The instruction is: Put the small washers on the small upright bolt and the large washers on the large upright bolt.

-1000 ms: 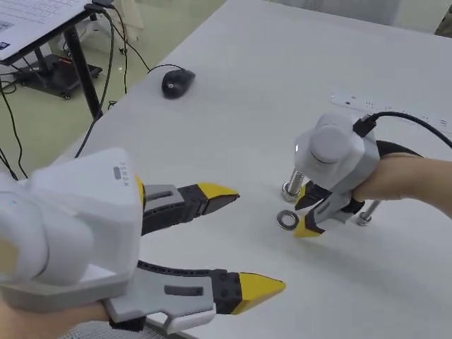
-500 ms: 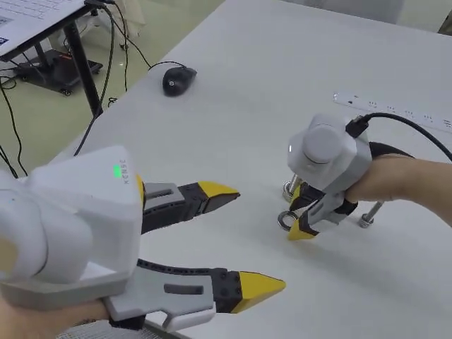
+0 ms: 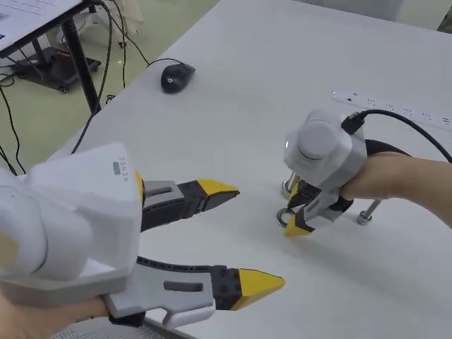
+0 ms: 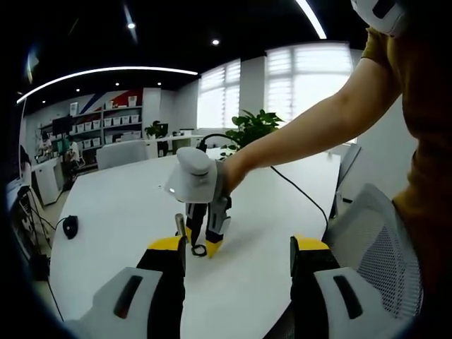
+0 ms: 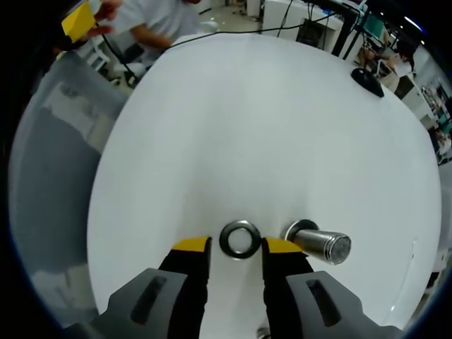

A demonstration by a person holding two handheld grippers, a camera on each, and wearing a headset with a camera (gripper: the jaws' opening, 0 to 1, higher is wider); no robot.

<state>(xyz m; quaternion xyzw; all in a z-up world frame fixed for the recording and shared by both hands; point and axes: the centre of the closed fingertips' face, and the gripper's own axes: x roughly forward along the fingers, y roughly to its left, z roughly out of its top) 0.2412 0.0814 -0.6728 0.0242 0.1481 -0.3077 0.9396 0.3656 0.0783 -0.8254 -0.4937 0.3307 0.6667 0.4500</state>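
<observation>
My right gripper (image 3: 291, 216) points down at the white table (image 3: 233, 127), shut on a large steel washer (image 3: 284, 217), which stands tilted on edge. In the right gripper view the washer (image 5: 239, 239) sits between the yellow tips of the right gripper (image 5: 236, 248). The large upright bolt (image 5: 322, 244) stands just right of it, and is partly hidden behind the gripper (image 3: 289, 186). The small upright bolt (image 3: 366, 214) stands to the right. My left gripper (image 3: 240, 235) hovers open and empty at the near left (image 4: 239, 247), facing the right gripper (image 4: 201, 236).
A black mouse (image 3: 176, 76) lies far left on the table and a white power strip (image 3: 395, 109) at the far right. A black cable (image 3: 409, 127) runs from the right gripper. A laptop stand (image 3: 70, 42) stands off the table's left edge.
The right gripper has closed on the large washer, which lay flat beside its tips, and tipped it up on edge. The left gripper has stayed put.
</observation>
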